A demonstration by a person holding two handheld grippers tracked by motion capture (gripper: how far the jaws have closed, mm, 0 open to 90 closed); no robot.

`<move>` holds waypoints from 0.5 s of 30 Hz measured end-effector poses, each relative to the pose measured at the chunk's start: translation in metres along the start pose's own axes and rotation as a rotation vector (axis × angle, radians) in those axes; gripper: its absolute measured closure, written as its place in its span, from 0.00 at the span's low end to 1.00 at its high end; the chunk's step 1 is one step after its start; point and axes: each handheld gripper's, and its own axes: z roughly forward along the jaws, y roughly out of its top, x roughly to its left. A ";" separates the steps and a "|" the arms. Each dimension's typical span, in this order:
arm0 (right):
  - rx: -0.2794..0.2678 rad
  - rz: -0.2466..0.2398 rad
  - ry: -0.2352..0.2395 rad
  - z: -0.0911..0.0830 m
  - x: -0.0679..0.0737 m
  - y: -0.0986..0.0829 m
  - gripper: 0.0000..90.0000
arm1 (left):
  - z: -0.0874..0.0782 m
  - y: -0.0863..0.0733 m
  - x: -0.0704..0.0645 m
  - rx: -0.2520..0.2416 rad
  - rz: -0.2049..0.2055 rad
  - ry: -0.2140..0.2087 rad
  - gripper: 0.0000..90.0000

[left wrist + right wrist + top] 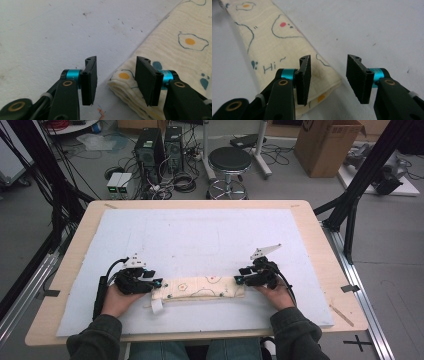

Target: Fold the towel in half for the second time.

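Cotton cloth (200, 288) ends should be pinched evenly w/ L gripper (116, 80) & R gripper (328, 78), both spread beside it.

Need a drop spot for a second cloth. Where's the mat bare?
The white mat is bare from the folded cloth to its far edge, and in a narrower strip along the near edge. Crowded: the cloth's two ends, where the open left gripper and right gripper sit.
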 end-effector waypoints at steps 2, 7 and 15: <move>0.010 0.007 0.007 0.002 0.000 -0.003 0.65 | 0.000 -0.001 0.000 0.007 0.009 -0.017 0.64; 0.019 0.003 0.022 0.002 0.001 -0.005 0.71 | 0.002 -0.003 -0.002 0.014 0.013 -0.034 0.71; 0.019 -0.024 0.038 0.003 0.005 -0.007 0.85 | 0.002 -0.004 -0.007 -0.007 0.039 -0.037 0.88</move>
